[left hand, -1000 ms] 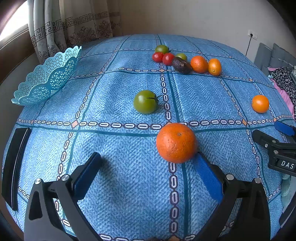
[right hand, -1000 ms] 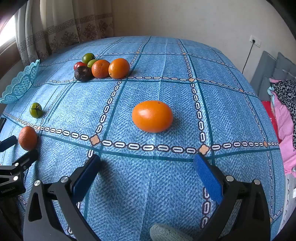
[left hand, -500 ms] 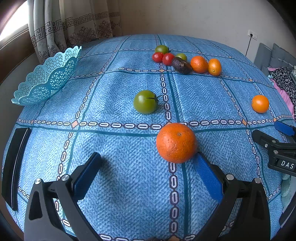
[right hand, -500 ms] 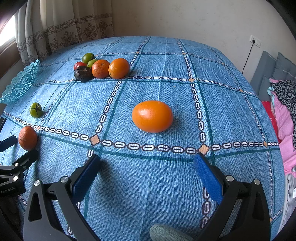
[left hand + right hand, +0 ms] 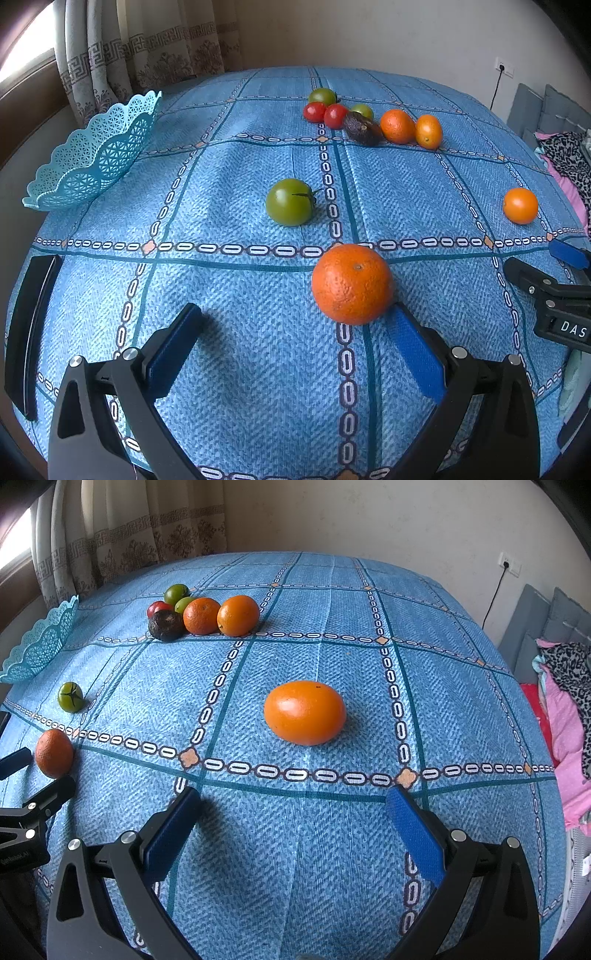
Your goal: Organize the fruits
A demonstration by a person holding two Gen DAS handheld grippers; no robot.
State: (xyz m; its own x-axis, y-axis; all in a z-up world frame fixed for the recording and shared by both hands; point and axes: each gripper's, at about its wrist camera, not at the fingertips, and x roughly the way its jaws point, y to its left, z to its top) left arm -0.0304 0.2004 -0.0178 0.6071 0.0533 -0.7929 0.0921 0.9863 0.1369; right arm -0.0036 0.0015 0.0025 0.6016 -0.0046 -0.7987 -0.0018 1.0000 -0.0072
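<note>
The left gripper (image 5: 295, 321) hangs low over the blue patterned tablecloth (image 5: 229, 332) with its two blue-padded fingers spread wide and nothing between them. The rough-skinned orange (image 5: 352, 283) sits just ahead of the right-hand finger's tip (image 5: 400, 319); the two look to be touching or nearly so, though the view does not settle which. The fruit is not inside the gap but at its right edge.

Taking that orange as the landmark: the green tomato (image 5: 290, 201) lies beyond it and a little left, well apart. Far beyond it is a cluster near the cloth's far edge, with two red tomatoes (image 5: 325, 113), two greenish fruits (image 5: 322, 96), a dark avocado (image 5: 362, 128) and two small oranges (image 5: 410, 127) touching one another in a row. Far to the left of the orange, the turquoise lattice basket (image 5: 92, 155) stands at the table edge, with no fruit visible in it.

The right gripper (image 5: 293, 801), to the orange's right, is likewise spread wide and grips nothing. The smooth orange fruit (image 5: 304, 712) lies ahead of its fingers, roughly centred on the gap but clear of both pads. At the left of the right wrist view the other tool's finger reaches toward the rough orange.
</note>
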